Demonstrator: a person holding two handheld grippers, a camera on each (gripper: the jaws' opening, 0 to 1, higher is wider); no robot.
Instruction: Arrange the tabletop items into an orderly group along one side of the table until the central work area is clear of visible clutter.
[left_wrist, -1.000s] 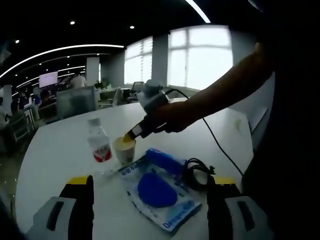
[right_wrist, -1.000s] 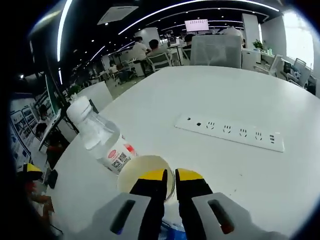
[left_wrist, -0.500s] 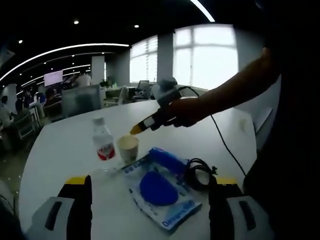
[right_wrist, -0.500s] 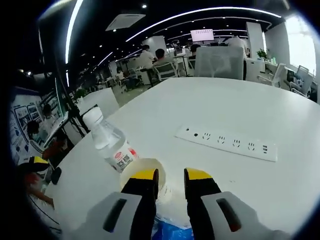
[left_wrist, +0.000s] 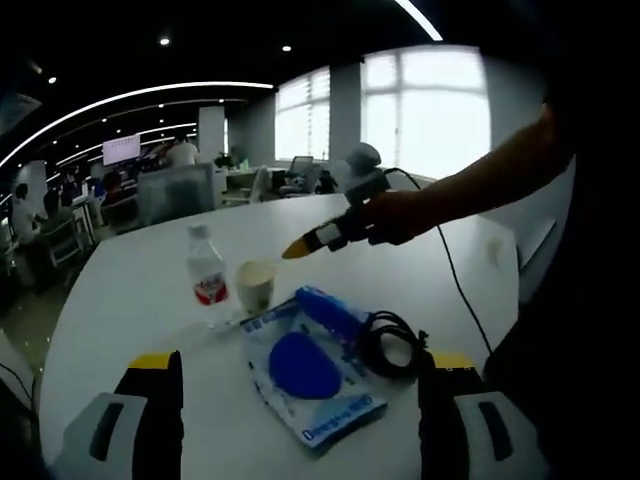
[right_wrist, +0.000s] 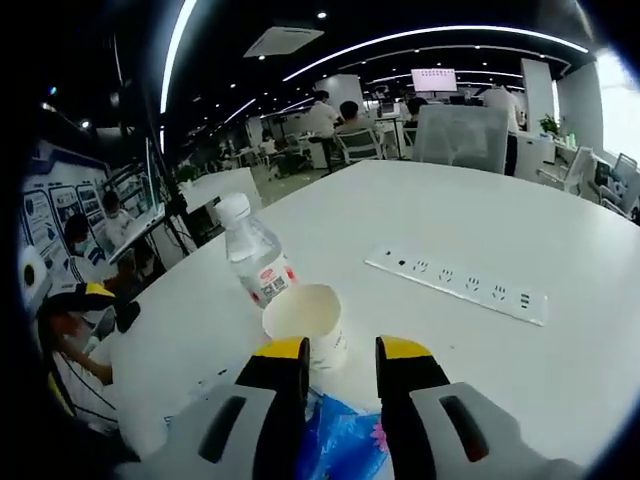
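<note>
Left gripper view looks over a white table (left_wrist: 130, 280) in a dim open office, with bright windows behind and ceiling light strips curving overhead. My left gripper (left_wrist: 300, 420) has its jaws spread wide with nothing between them. Ahead of them lies a blue plastic packet (left_wrist: 305, 375), a coiled black cable (left_wrist: 395, 345) touching its right edge, and beyond it a paper cup (left_wrist: 255, 287) just beside a water bottle (left_wrist: 207, 287) with a red label. My right gripper (left_wrist: 300, 247) comes in from the right, held by my hand (left_wrist: 400, 215), its yellow tips hanging above and just past the cup, apart from it. Right gripper view adds what the first hides: a white power strip (right_wrist: 458, 285) lying on the bare tabletop right of the cup (right_wrist: 305, 322), and people seated at desks far back. There my right gripper (right_wrist: 340, 352) has its jaws parted, gripping nothing, with the cup just ahead, the bottle (right_wrist: 255, 262) beyond it and the packet (right_wrist: 340, 440) below.
</note>
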